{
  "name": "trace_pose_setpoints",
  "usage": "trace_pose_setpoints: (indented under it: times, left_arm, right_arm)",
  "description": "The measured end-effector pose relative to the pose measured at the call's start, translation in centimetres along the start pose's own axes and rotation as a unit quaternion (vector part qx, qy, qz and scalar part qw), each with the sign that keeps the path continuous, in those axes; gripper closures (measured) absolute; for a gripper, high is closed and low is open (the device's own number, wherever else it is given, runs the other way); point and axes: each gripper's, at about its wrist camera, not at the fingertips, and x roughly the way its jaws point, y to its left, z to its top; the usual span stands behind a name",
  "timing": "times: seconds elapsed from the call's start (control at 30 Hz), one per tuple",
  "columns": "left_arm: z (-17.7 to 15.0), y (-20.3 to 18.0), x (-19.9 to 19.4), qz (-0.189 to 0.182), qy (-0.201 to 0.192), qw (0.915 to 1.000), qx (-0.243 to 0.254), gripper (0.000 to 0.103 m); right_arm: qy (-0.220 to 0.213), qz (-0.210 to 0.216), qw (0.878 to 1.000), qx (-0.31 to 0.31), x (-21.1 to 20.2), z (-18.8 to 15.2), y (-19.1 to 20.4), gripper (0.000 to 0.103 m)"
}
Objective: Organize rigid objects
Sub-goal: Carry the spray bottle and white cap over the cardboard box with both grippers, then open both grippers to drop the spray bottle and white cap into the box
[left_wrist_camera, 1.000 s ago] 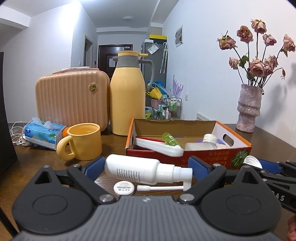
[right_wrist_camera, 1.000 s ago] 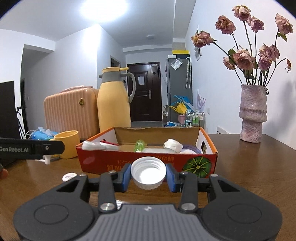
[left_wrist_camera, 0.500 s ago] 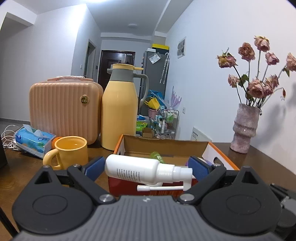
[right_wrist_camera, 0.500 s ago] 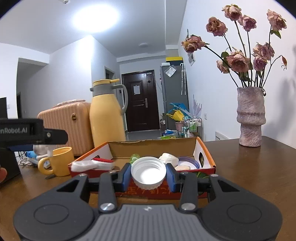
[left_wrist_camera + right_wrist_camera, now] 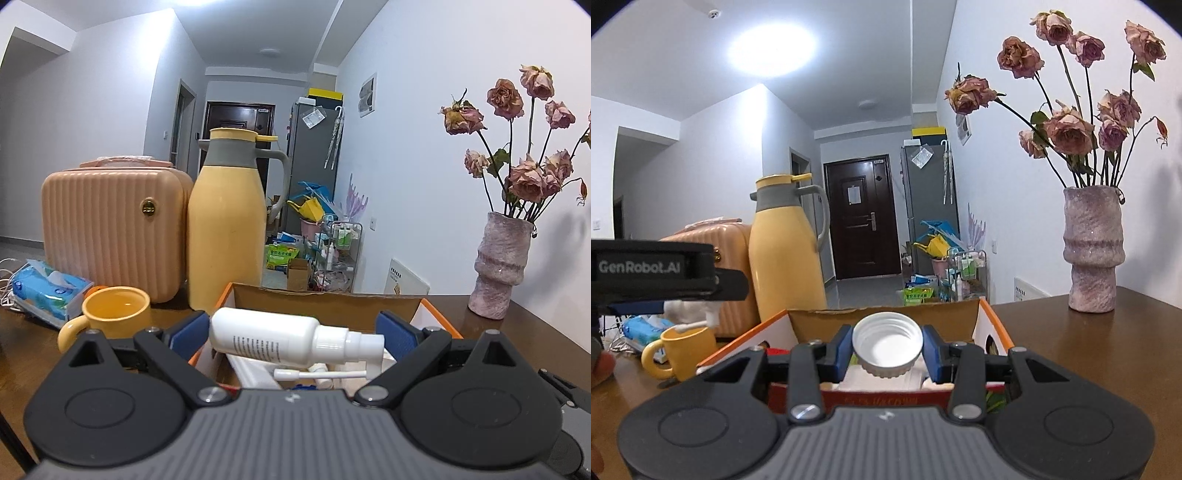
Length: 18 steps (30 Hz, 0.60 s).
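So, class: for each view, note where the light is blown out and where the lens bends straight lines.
Right wrist view: ceiling lamp is a blown-out white patch; the wall corner bows near the frame edge. Left wrist view: glare only at the top edge, dark fisheye corners, vase leaning inward.

Two wrist views – low, facing the hallway, sharing the cardboard box (image 5: 325, 301).

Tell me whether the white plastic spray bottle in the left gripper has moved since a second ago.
Yes. The white plastic spray bottle was carried up and forward, from low before the orange cardboard box to above its open top.
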Motion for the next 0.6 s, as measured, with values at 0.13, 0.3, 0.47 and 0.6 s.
trace_pose_setpoints:
  times: [0.13, 0.3, 0.47, 0.6]
  left_arm:
    - [0.2, -0.7, 1.1, 0.001, 0.001, 1.0, 0.003, 0.005]
    - [0.6, -1.5, 2.7, 0.003, 0.003, 1.0, 0.004, 0.005]
    - [1.1, -1.8, 4.1, 0.007, 0.005, 1.0, 0.0, 0.005]
    - [1.7, -1.6, 5.1, 0.01, 0.013, 0.9998, -0.008, 0.005]
  right_arm:
    - [-0.004, -0.004, 1.0, -0.001, 1.0, 0.3, -0.3, 0.064]
    - [-0.004, -0.011, 1.0, -0.003, 2.5, 0.6, -0.9, 0.064]
    - [-0.002, -0.013, 1.0, -0.006, 4.1, 0.9, -1.2, 0.064]
    - [0.001, -0.011, 1.0, -0.012, 5.3, 0.9, -1.2, 0.064]
